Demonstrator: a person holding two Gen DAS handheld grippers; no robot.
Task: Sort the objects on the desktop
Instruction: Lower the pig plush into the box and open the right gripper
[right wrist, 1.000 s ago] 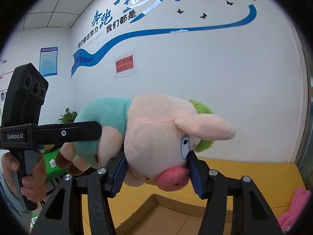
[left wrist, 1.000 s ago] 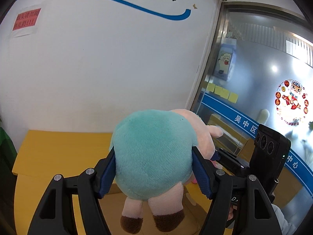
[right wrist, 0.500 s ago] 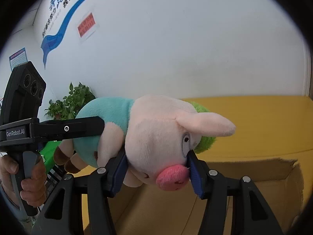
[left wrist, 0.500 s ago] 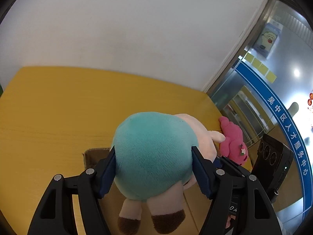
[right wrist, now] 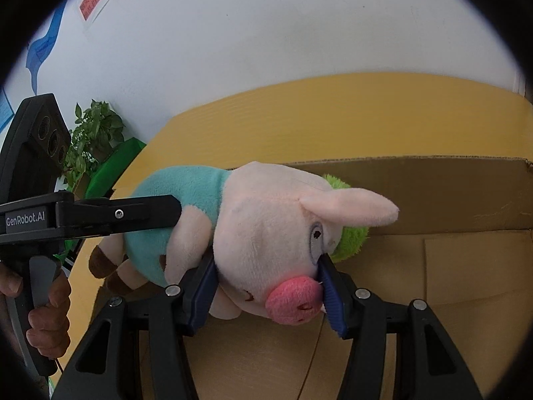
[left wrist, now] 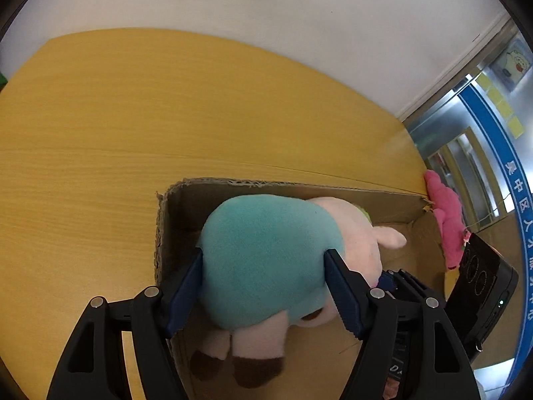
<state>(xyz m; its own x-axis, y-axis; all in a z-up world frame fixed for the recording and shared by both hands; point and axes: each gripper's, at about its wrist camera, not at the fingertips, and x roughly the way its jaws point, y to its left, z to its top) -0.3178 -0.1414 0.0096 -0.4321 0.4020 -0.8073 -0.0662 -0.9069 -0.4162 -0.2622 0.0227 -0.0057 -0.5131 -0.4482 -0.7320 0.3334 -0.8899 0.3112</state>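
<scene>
Fingers of the left gripper (left wrist: 265, 291) clamped the plush pig (left wrist: 273, 266) by its teal body, opening slightly; the right gripper (right wrist: 268, 291) pinched its head likewise. Centre frame, it hung inside the cardboard box (left wrist: 333, 196) on the yellow worktop (left wrist: 166, 116), possibly not touching bottom.

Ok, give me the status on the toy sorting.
Done: nothing visibly lies in the cardboard box yet. In hand: the left gripper clamps the plush pig by its teal body and the right gripper by its head, holding it inside the box above the floor, both sets of jaws starting to open. Left: release the pig, then handle the pink plush toy outside the box's far corner.
</scene>
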